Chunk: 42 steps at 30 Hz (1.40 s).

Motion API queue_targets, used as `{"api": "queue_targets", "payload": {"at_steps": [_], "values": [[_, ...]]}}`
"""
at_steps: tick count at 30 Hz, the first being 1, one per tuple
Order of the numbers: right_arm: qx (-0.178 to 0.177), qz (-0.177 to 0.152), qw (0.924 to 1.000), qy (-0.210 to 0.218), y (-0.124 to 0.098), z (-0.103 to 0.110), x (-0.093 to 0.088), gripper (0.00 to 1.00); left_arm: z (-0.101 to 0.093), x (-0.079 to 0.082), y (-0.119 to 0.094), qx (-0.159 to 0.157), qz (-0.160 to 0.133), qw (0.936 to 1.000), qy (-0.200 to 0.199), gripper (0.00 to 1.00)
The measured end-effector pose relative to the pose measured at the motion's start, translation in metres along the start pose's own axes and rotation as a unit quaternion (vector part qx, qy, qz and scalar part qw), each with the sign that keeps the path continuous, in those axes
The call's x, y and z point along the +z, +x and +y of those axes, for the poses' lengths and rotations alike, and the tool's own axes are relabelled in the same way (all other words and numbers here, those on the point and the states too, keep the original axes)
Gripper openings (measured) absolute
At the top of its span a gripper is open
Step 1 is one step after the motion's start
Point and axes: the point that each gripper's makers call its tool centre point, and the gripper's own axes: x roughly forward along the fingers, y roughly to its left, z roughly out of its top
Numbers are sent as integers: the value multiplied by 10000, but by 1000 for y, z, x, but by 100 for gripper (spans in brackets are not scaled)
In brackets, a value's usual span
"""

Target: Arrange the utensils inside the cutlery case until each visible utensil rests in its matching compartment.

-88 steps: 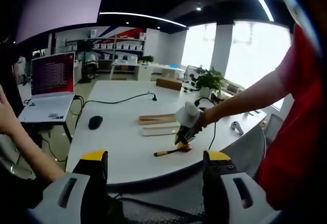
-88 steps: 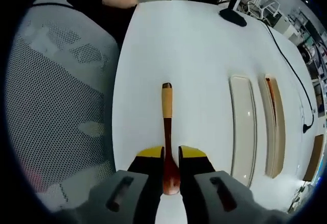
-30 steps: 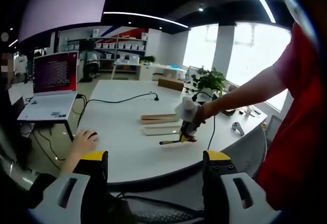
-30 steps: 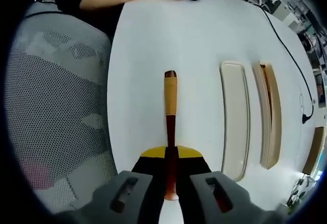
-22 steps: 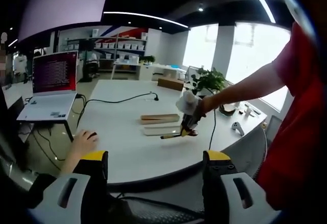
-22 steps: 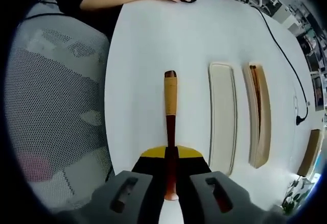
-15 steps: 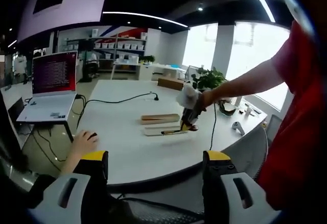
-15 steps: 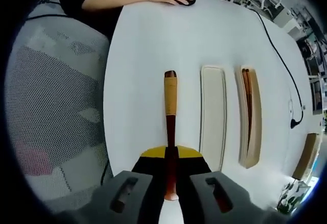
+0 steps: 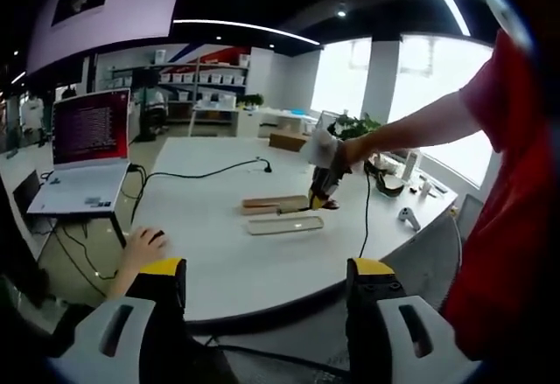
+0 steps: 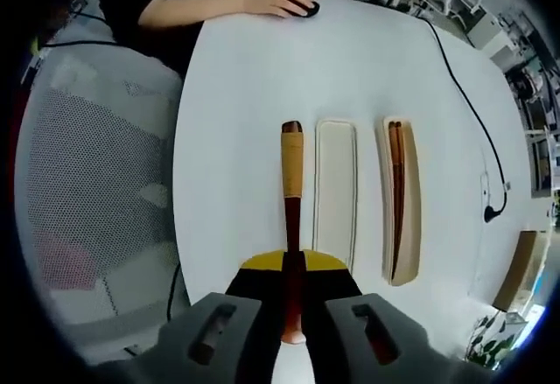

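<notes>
Your right tongs (image 10: 293, 266) are clenched on the spoon (image 10: 290, 193), gripping its dark end, with the pale handle pointing out ahead over the white tabletop (image 10: 254, 78). In the right gripper view the spoon hangs just beside the cream lid (image 10: 336, 187), and past that sits the wooden case (image 10: 409, 200) with dark chopsticks (image 10: 396, 183) lying along it. At the tabletop's far edge a person's hand (image 10: 278, 1) rests on a mouse.

Your left tongs (image 9: 267, 270) are released, jaws wide apart and holding nothing, well back from the tabletop. The left gripper view gives the side angle: your right tongs (image 9: 320, 198) hold the spoon (image 9: 297, 208) above the lid (image 9: 284, 225) and case (image 9: 273, 202). It also takes in a laptop (image 9: 79, 152) with a red screen, a black cable (image 9: 206, 172) and a potted plant (image 9: 354, 126).
</notes>
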Motion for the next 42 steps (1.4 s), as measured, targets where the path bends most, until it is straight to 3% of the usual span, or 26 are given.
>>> {"api": "queue_targets", "payload": {"at_steps": [11,22,42], "values": [[9,90,10000,34,-11,-19,-7,1,-3,4,7,-81,66,9999,62,76],[-38,67,10000,60,-30,-37,-3,1,-3,5,12,-109,129,9998,95,76],[-88,26,9999,49,-36,-58,2,1,4,1,15,-28,196,9998,1,76]]}}
